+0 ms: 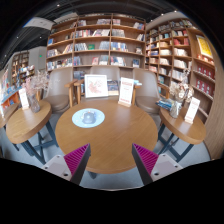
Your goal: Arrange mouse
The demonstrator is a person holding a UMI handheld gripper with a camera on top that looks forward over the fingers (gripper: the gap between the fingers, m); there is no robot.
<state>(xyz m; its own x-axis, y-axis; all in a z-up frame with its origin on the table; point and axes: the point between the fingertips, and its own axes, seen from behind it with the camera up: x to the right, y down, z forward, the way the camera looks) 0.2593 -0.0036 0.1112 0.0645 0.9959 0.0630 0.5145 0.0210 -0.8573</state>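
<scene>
At the far left a small wooden side table (22, 122) stands apart from the main one, with a white upright sign (23, 98) and a few small things on it that are too small to name. Behind it a beige chair (58, 88) faces the round wooden table (115, 135) that fills the middle of the scene. On the left part of that table lies a pale round mat (88, 118), and the mouse (89, 117) sits on the middle of it, a small dark-grey shape well ahead of the fingers and a little left of the gap between them. Beyond the mat a white display card (96, 85) stands upright near the table's far edge, and to its right a second, narrower card (126, 92) leans there. The hand-held gripper (111, 158) hangs over the near rim of the table with its fingers spread wide, the magenta pads (75, 155) facing each other and nothing between them but bare tabletop. Right of the cards another beige chair (148, 88) stands, then a second side table (182, 125) with a white card (192, 110) and some small items. Tall bookshelves (100, 40) line the back wall and run down the right side
</scene>
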